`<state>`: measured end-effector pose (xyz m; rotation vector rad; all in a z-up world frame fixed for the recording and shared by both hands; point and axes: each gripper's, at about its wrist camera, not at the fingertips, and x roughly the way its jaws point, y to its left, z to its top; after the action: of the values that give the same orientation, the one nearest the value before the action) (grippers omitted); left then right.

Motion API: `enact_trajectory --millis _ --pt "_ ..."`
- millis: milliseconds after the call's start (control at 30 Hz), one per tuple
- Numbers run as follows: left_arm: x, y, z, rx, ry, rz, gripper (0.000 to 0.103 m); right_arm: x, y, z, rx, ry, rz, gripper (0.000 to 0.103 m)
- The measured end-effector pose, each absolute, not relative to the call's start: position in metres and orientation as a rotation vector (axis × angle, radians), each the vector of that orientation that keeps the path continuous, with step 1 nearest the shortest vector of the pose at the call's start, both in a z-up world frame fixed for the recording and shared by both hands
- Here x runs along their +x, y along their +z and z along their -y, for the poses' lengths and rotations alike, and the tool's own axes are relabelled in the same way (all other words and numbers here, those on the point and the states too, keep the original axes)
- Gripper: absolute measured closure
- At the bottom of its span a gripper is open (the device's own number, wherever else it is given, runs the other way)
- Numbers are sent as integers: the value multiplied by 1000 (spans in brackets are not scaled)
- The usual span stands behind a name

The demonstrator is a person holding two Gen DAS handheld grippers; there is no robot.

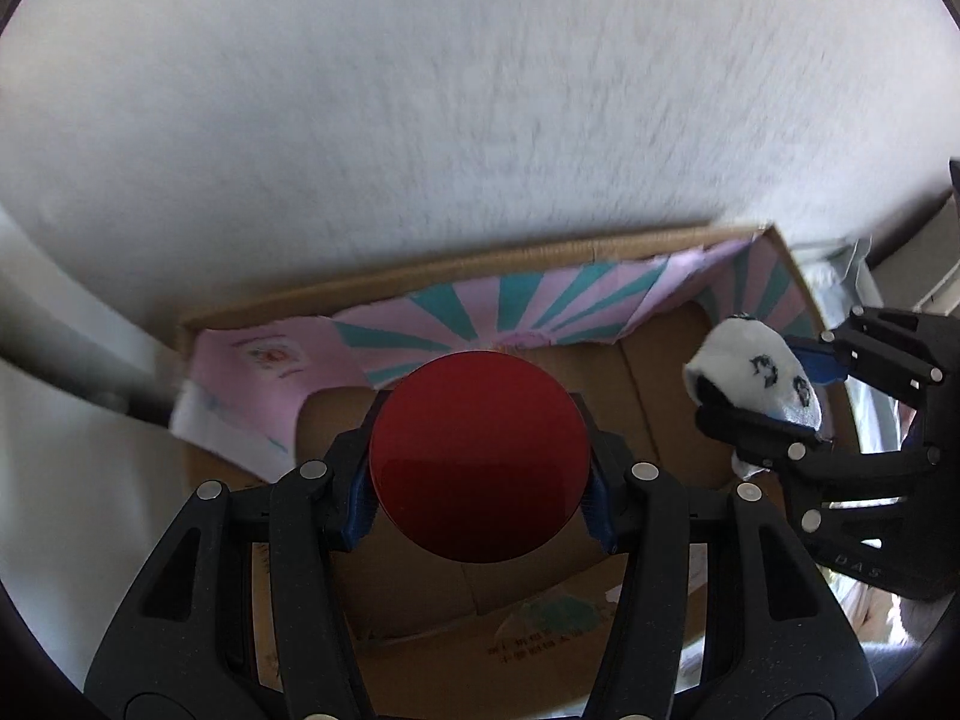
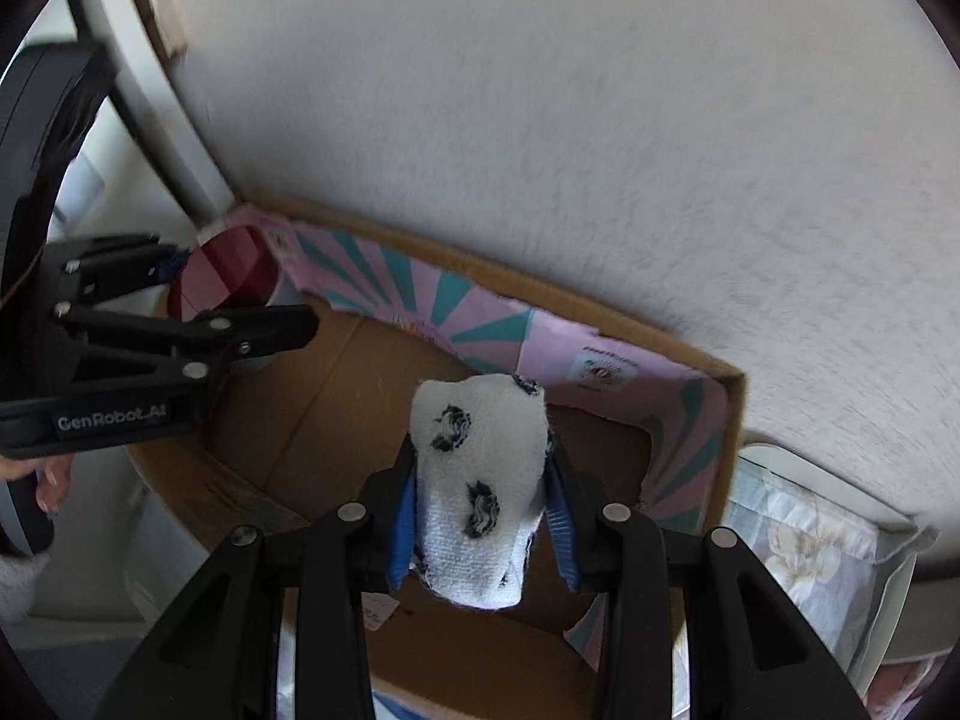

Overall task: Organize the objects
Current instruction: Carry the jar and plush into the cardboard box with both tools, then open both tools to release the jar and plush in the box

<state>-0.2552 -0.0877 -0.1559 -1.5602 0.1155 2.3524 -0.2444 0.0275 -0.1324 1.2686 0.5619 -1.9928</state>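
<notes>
Between the pads of the left gripper (image 1: 479, 468), a red disc (image 1: 478, 456) is clamped above the cardboard box (image 1: 660, 384); just to its right, a white spotted sock (image 2: 480, 492) is pinched by the right gripper (image 2: 483, 519).

You have a white fuzzy surface (image 1: 450, 120) carrying everything; an open cardboard box (image 1: 540, 252) rests directly on it; a floral-patterned cushion (image 2: 804, 546) lies just right of the box.

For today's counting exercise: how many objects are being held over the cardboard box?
2. A red disc in the left gripper; a spotted white sock in the right gripper.
</notes>
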Motion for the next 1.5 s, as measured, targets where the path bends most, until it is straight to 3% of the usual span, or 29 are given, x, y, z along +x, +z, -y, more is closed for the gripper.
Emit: enact_trajectory --millis 500,567,600,633,667,733,767,800,1167,1500 --pt "-261 -186 81 -1669 2242 -251 53 -232 -169 -18 1302 -1890 -634 68" --pt "-263 -185 79 -1702 2230 -278 45 -231 -167 -19 1300 -1887 -638 67" --pt "-263 -182 78 -1697 2233 -301 16 -232 -166 -20 1310 -1878 -632 63" --pt "-263 -178 78 -1684 2253 -334 0 -232 -166 -21 1317 -1873 -619 62" --pt "-263 -174 79 -1664 2287 -366 0 -232 -165 -24 1326 -1866 -606 55" --pt "-266 -168 85 -1658 2272 -319 0 -231 -167 -28 1358 -1839 -615 31" --pt "-268 -167 88 -1665 2265 -291 0 -230 -168 -31 1373 -1808 -599 4" --pt "-269 -166 92 -1668 2270 -275 0 -227 -168 -35 1372 -1783 -578 0" --pt "-275 -166 103 -1675 2263 -240 0 -200 -177 -43 1318 -1781 -590 0" --pt "-274 -124 106 -1630 2276 -218 0 -197 -163 -49 1347 -1921 -609 0"
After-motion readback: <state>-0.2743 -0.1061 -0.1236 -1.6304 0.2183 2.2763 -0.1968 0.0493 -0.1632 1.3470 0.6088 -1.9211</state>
